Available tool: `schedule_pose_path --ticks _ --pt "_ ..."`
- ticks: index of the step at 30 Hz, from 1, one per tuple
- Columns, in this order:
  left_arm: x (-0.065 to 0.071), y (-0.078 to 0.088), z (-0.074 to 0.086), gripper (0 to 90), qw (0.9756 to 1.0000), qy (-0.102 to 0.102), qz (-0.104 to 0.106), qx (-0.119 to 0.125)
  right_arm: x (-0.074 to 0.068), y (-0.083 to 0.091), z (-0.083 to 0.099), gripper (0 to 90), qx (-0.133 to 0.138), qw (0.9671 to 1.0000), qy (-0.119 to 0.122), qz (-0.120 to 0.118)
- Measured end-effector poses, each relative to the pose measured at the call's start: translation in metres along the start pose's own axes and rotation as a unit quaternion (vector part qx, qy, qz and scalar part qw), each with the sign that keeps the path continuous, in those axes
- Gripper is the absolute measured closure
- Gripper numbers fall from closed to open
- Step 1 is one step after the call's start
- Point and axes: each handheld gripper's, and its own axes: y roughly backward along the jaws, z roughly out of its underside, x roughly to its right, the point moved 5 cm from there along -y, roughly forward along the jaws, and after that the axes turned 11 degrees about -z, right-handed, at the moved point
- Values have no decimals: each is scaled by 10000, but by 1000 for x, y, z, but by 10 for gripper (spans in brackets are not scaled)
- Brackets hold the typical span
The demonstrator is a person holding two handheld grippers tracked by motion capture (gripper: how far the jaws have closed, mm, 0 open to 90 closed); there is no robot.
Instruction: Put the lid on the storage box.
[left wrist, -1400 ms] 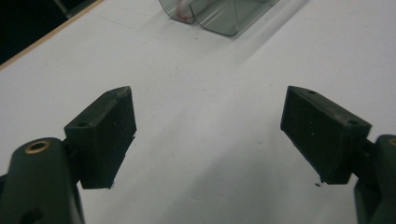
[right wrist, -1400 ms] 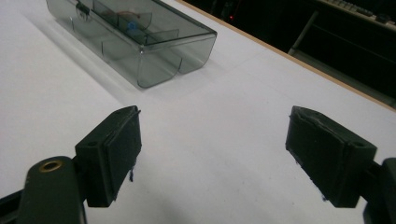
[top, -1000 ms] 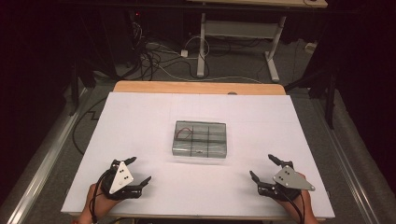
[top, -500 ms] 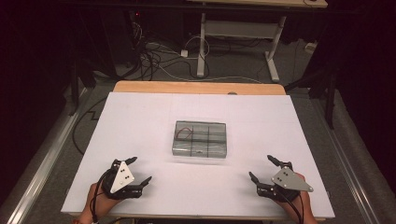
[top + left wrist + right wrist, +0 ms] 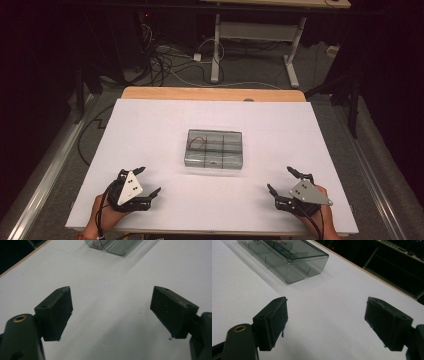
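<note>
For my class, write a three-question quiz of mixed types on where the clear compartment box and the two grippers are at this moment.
1. True or false: the left gripper is shut on the clear compartment box.
2. The box lies on the white table: A) by the near edge B) about mid-table C) at the right edge.
3. Fill in: the right gripper has its jaws ____.

Key: 1 false, since it is open and apart from the box; 2 B; 3 open.

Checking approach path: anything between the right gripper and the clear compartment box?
Nothing. In the high view, bare white table sheet lies between the right gripper and the clear compartment box; the right gripper view shows the same.
</note>
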Motion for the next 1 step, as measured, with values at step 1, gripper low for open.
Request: schedule_pose_path --ticks 1 --pt "0 0 0 172 10000 -3 -5 -17 1 0 0 191 9 10000 3 40"
